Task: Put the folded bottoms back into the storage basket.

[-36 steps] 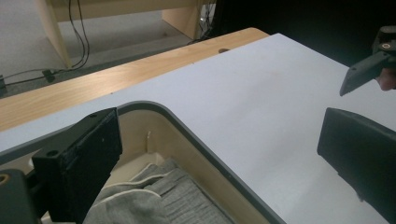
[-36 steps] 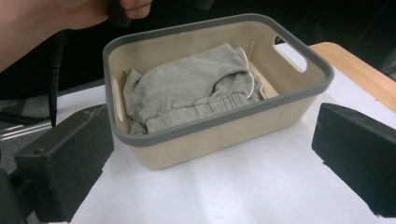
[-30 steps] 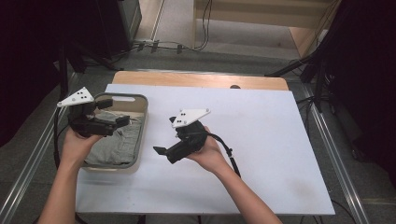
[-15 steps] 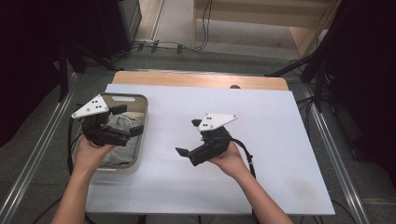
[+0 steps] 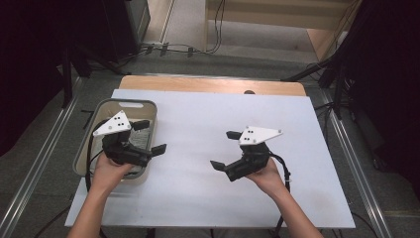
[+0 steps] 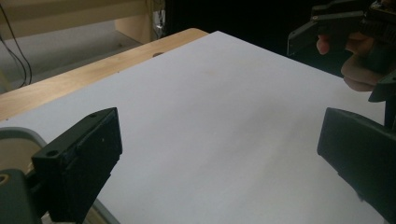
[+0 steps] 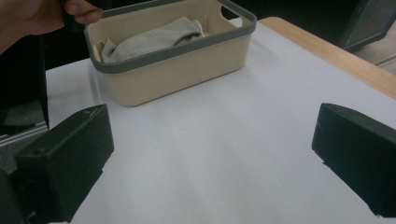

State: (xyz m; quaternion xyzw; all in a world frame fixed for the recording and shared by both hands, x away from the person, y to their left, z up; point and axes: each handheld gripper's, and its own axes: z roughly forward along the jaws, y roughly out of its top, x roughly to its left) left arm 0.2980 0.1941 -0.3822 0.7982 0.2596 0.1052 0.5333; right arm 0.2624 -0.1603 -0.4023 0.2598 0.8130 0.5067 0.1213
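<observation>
Overhead light fell evenly on my white counter (image 5: 208, 124); surroundings stayed dark. Shadows were soft and faint. No glare appeared. In both gripper views my tongs' near jaws were slightly blurred, and the pictures looked soft and mildly grainy.

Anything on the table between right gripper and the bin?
Nothing: bare white table runs from the right gripper to the beige bin holding the grey cloth, per the right gripper view.

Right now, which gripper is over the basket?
The left gripper: it hangs above the beige basket, while the right gripper is over bare white tabletop.
</observation>
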